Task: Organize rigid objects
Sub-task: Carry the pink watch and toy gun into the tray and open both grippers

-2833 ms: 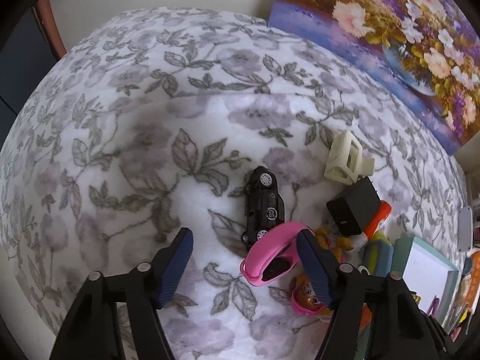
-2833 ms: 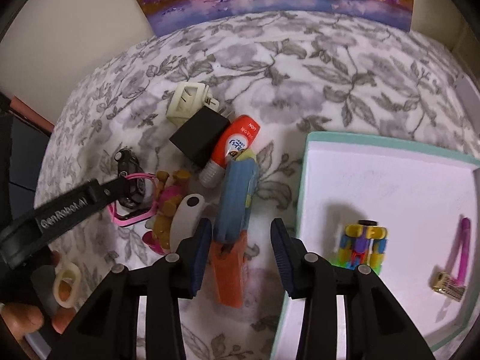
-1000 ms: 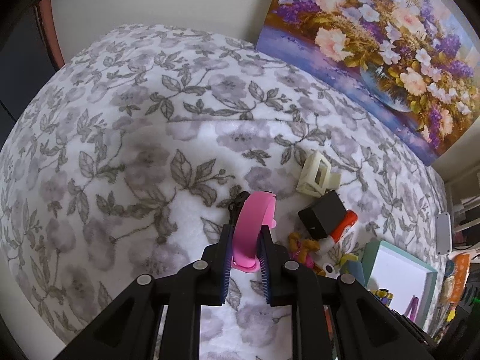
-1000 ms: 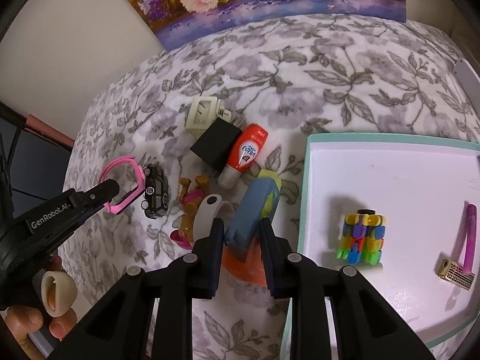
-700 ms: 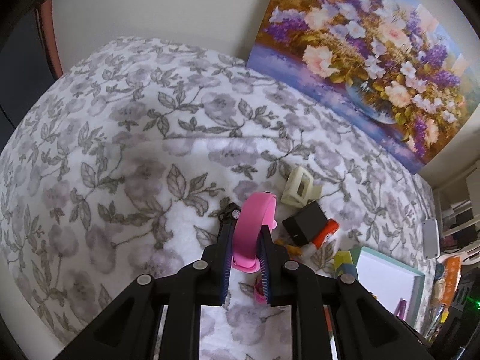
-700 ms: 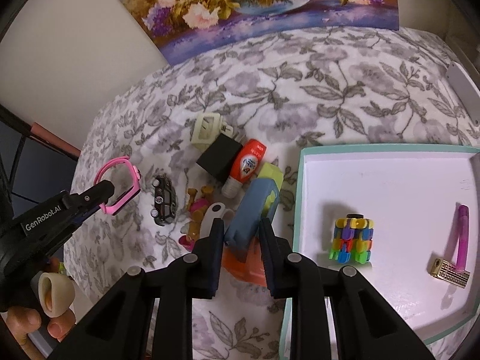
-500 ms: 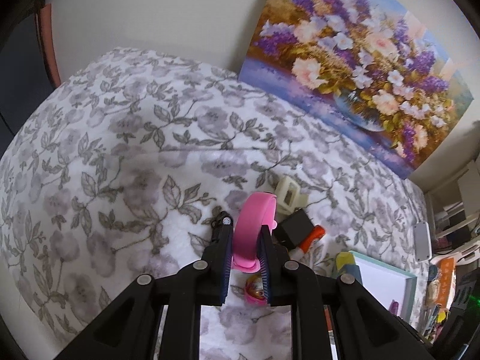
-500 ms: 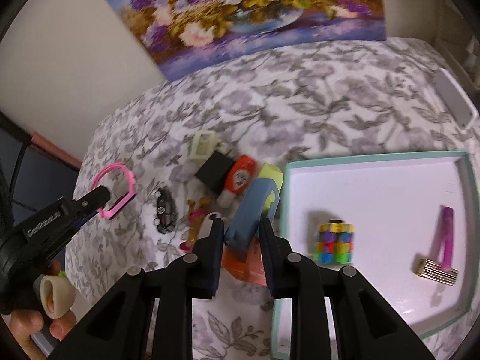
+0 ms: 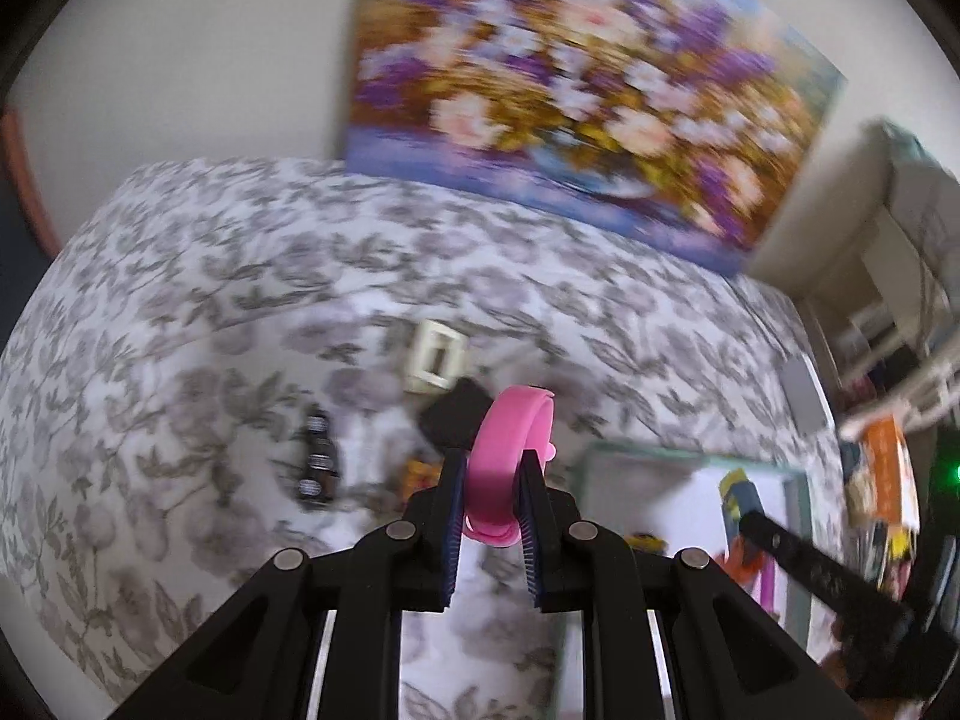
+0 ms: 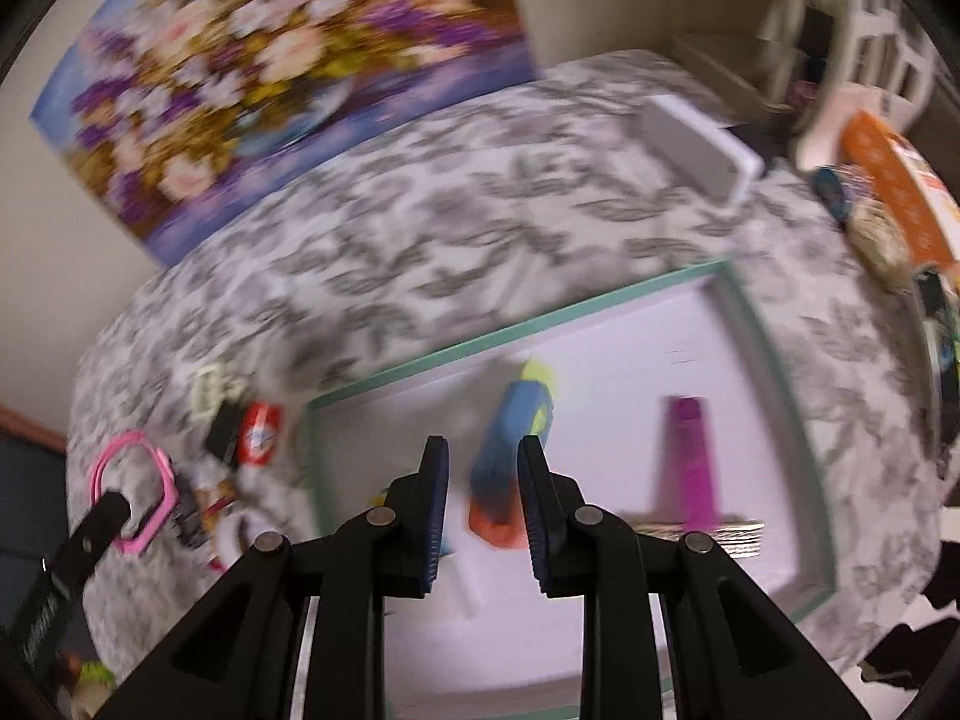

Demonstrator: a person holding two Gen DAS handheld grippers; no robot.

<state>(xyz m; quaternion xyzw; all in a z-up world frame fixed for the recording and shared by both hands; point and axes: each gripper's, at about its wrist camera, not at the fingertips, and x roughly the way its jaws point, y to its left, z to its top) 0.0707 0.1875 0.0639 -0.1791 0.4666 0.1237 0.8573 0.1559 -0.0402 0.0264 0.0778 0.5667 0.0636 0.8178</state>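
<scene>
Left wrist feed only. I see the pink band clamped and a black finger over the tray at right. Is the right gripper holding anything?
Observer: Yes. The right gripper is shut on a blue and orange toy with a yellow far tip.
Operator: Over the tray or off it?
Observer: Over the teal-rimmed tray, above its white floor. Blur hides whether it touches.
Operator: How does my band grip look from that side?
Observer: The left gripper pinches the pink band at its lower edge. Side-on, the band is an open, angular loop standing up from the fingers.
</scene>
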